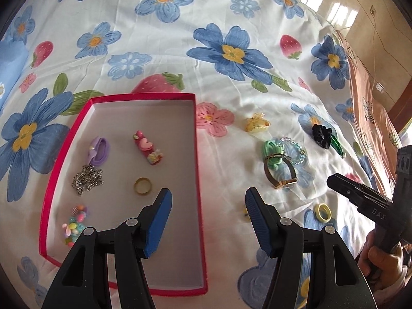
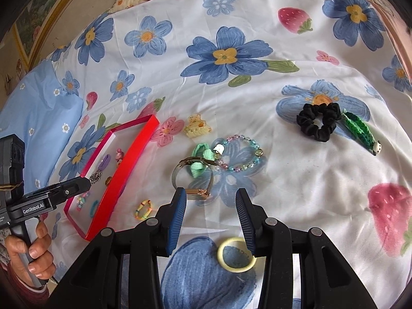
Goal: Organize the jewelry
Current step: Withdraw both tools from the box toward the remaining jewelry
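Holding a gripper in each hand, we work over a bed sheet (image 1: 257,5) printed with blue flowers and strawberries. Our left gripper (image 1: 207,203) has its blue-padded fingers (image 1: 161,221) spread, with nothing between them; it hangs above the right rim of the red box (image 1: 199,170). Inside the box we see a gold ring (image 1: 142,186), a metal chain (image 1: 87,179), a purple hair tie (image 1: 99,150), a pink hair clip (image 1: 148,150) with a heart, and a colourful bead piece (image 1: 74,222). Our right gripper (image 2: 210,197) also has its fingers (image 2: 177,221) apart and holds nothing. A pale yellow ring (image 2: 236,255) lies on the sheet just below its right finger; we cannot tell if the pad touches it. Just beyond the tips lies a gold-cased watch (image 2: 191,177), touching a green bow (image 2: 202,161) and a beaded bracelet (image 2: 240,154). A yellow claw clip (image 2: 197,128) lies near the box; a black scrunchie (image 2: 319,121) and a green braided clip (image 2: 359,131) lie together, well apart to the right. A small rainbow band (image 2: 144,208) lies beside the box. On the left gripper's body, in the right view, we read "GenRobot.AI"; on the right one, in the left view, "DAS".
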Motion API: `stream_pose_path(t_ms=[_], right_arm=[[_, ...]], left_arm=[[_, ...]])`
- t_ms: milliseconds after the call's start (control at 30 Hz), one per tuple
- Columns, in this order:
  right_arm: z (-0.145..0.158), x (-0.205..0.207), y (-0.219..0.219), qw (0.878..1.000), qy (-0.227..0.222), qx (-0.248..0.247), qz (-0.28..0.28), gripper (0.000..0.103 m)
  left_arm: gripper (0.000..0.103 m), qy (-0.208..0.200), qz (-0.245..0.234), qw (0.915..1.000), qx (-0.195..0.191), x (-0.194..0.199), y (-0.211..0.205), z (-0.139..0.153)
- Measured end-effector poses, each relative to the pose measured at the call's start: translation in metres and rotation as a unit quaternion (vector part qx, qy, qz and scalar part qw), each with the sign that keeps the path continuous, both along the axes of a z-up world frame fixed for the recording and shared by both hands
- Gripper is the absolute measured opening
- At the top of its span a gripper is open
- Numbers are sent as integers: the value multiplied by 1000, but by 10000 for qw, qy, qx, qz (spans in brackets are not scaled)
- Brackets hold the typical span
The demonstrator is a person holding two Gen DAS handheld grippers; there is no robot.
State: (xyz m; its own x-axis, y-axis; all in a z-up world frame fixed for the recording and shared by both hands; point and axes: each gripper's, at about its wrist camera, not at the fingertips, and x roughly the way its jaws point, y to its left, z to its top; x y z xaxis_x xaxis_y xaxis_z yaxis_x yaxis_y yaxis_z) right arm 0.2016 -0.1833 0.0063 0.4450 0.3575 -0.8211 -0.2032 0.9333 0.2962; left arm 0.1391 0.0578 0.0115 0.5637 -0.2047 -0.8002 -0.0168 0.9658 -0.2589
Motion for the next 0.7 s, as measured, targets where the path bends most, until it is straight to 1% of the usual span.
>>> stream_pose_path(t_ms=[167,367,500,700], right_arm=[[-3,6,-10,9999,17,-16,-104,42],[-12,23,-21,9997,65,-140,-195,42],[-22,38,-25,9995,153,-176,-233,41],[-37,59,-23,9991,265,-263,-186,41]], left_arm=[[59,20,-220,9997,48,17,-20,-2],[58,121,-493,9986,128,44,-47,-12],[52,285,-648,9974,95,66,-61,-24],[47,510,-819,9953,90,97,-79,-46]])
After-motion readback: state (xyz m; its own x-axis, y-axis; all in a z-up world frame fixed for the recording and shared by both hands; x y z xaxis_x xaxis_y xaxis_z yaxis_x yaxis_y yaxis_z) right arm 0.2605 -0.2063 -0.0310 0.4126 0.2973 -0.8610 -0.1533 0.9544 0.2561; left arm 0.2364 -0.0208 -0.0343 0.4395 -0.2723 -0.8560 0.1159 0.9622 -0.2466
